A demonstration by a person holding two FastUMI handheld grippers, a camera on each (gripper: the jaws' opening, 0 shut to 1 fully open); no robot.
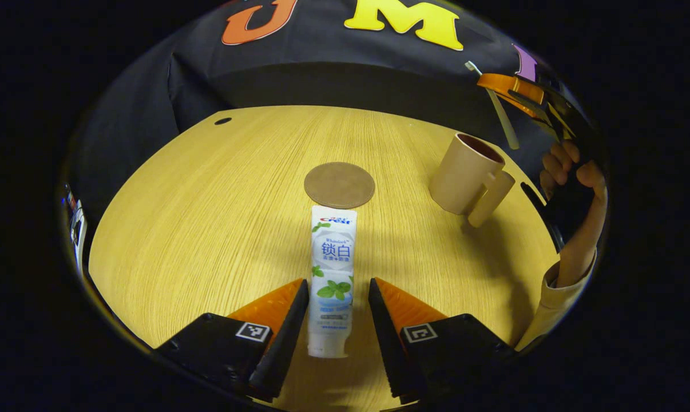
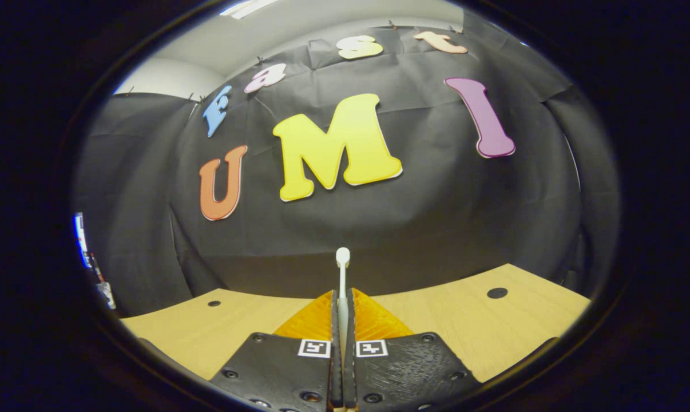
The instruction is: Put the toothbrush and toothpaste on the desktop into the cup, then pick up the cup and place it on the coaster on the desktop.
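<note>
Straddling the toothpaste [image 1: 332,274] released, the left tool [image 1: 338,297] sits low while the right tool [image 2: 342,303] clenches the toothbrush [image 2: 342,269].

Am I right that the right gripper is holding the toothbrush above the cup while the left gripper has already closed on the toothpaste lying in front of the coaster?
Not quite. In the left gripper view, the left gripper is open: its fingers straddle the toothpaste with gaps on both sides. The rest holds: the right gripper clamps the toothbrush above the cup, and the toothpaste lies before the coaster.
</note>
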